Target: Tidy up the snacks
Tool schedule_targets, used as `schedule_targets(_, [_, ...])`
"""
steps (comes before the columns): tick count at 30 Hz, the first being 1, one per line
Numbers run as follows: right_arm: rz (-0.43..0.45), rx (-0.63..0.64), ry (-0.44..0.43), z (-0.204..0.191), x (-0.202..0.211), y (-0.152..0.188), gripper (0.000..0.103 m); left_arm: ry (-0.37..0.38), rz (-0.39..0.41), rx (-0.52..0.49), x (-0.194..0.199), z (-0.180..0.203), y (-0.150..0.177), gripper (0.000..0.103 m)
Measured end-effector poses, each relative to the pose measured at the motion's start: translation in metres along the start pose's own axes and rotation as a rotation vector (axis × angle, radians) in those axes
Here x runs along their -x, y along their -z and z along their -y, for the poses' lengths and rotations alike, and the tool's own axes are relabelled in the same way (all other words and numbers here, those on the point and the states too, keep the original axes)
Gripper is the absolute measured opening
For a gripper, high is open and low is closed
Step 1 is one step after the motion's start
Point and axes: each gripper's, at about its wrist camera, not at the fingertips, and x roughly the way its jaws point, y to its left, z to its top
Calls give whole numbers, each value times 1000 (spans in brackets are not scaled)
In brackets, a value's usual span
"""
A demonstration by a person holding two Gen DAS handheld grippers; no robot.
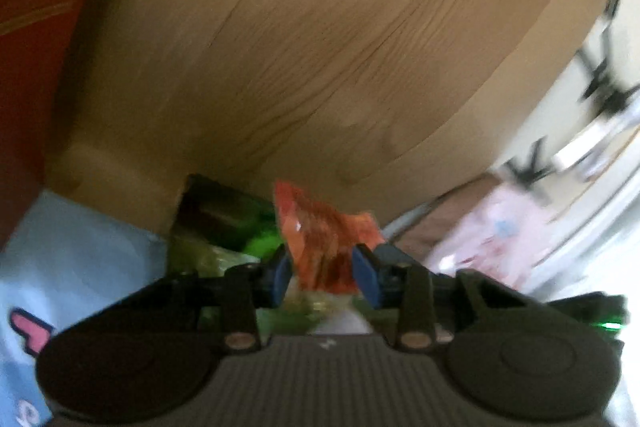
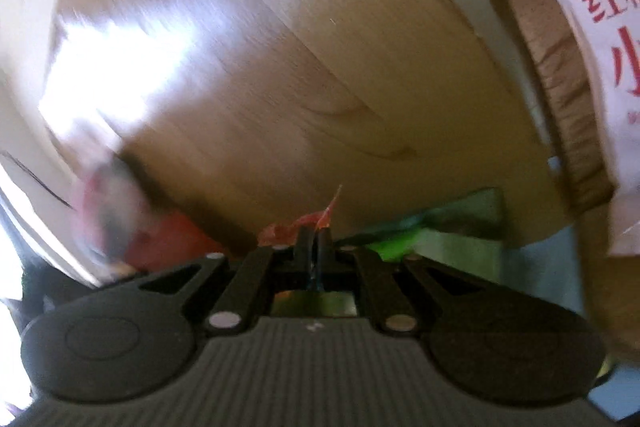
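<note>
In the left wrist view my left gripper (image 1: pixel 323 275) is shut on a crinkled orange-red snack packet (image 1: pixel 320 231), and its blue pads (image 1: pixel 366 273) press the packet from both sides above the wooden surface (image 1: pixel 320 47). In the right wrist view my right gripper (image 2: pixel 316 239) has its fingers together on a thin corner of an orange-red wrapper (image 2: pixel 326 213). I cannot tell whether both hold the same packet. A green snack packet (image 1: pixel 224 223) (image 2: pixel 420 231) lies just beyond each gripper.
A red box (image 1: pixel 36 47) stands at the left, with a light blue bag (image 1: pixel 72 267) below it. Pink packaging (image 1: pixel 492 231) lies at the right. A pink-white bag with red characters (image 2: pixel 592 27) hangs over a cardboard box edge (image 2: pixel 560 99). Blurred red shape (image 2: pixel 168 239) at the left.
</note>
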Motion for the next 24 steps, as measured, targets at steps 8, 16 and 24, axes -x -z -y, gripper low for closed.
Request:
schedule_targets(8, [133, 141, 122, -20, 48, 21, 32, -219, 90, -165, 29, 19, 25, 37])
schedule_targets(16, [136, 232, 121, -49, 145, 102, 70, -358, 164, -378, 97, 65, 99, 62])
schedule_targets(24, [84, 207, 217, -75, 196, 184, 101, -423, 136, -424, 146, 89, 178, 102])
